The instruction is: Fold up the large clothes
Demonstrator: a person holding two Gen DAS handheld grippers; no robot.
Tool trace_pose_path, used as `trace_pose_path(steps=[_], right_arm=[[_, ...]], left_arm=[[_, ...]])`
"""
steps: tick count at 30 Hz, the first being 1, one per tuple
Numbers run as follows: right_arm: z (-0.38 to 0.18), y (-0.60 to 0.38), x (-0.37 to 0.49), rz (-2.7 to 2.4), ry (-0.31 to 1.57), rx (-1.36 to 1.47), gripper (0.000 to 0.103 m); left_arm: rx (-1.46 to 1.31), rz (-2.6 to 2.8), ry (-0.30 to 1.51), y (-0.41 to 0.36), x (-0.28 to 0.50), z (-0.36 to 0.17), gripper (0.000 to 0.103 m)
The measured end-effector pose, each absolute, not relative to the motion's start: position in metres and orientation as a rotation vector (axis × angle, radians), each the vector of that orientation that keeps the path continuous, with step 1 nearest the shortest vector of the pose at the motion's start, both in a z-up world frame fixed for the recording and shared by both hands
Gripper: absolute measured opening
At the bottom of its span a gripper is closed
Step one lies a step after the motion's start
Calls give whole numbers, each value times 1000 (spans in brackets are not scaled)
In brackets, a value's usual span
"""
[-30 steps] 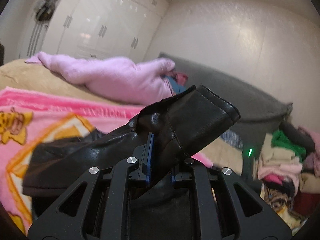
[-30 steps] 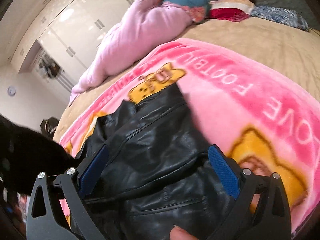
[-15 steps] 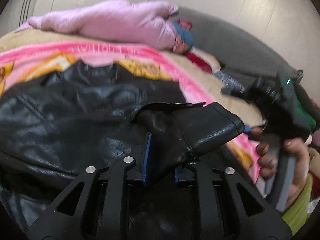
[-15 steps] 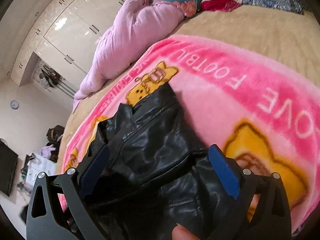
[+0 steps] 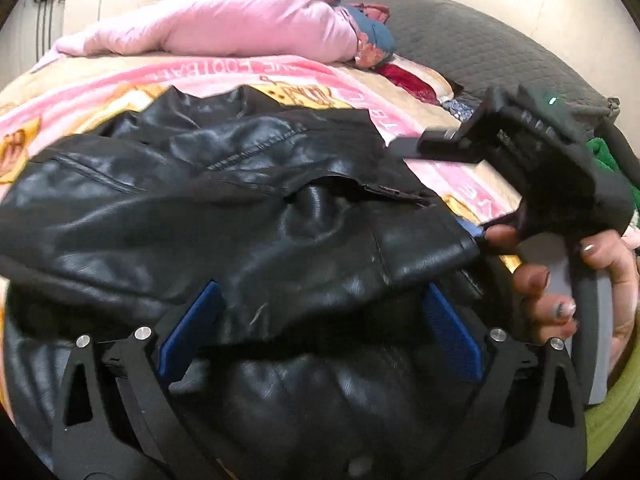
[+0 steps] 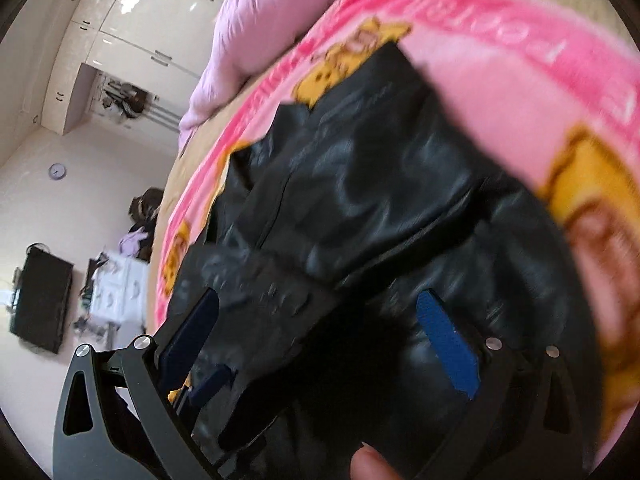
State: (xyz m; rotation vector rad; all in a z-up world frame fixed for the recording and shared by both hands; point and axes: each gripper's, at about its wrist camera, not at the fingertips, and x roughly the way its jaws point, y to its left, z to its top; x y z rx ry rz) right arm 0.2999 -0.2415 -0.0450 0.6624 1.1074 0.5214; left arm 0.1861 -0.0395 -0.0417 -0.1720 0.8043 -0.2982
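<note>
black jacket [image 5: 248,216] on pink blanket [image 5: 132,80]; both tools spread wide.

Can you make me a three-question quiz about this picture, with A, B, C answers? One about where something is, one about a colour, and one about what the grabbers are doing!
1. Where does the black jacket lie?
A. On the pink blanket
B. On the floor
C. In the wardrobe

2. What colour are the left gripper pads?
A. Red
B. Blue
C. Green

3. How is the left gripper?
A. Shut on the sleeve
B. Out of view
C. Open

Answers:
1 A, pink blanket shows all round the jacket.
2 B, both pads are blue.
3 C, the fingers stand wide apart, and the sleeve rests loose on the jacket.
</note>
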Motion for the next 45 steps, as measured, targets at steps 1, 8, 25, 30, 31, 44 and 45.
trace_pose_path(steps=[1, 8, 25, 30, 31, 44, 45], right_arm=[[-50, -237, 297, 531, 1136, 676, 99], [-49, -225, 288, 513, 1141, 640, 51], [118, -175, 280, 627, 522, 109, 12], [86, -179, 293, 590, 527, 89, 12], [79, -179, 299, 570, 555, 83, 12], [44, -198, 329, 529, 680, 148, 12], [41, -197, 331, 532, 699, 156, 12]], left_arm=[[-189, -290, 790, -32, 180, -36, 94], [-274, -137, 670, 34, 149, -2, 94], [-474, 80, 525, 161, 154, 50, 94], [-441, 64, 552, 152, 192, 44, 94], [-436, 60, 560, 150, 200, 42, 93], [-367, 88, 841, 128, 286, -53, 49], [-356, 84, 852, 125, 286, -61, 49]])
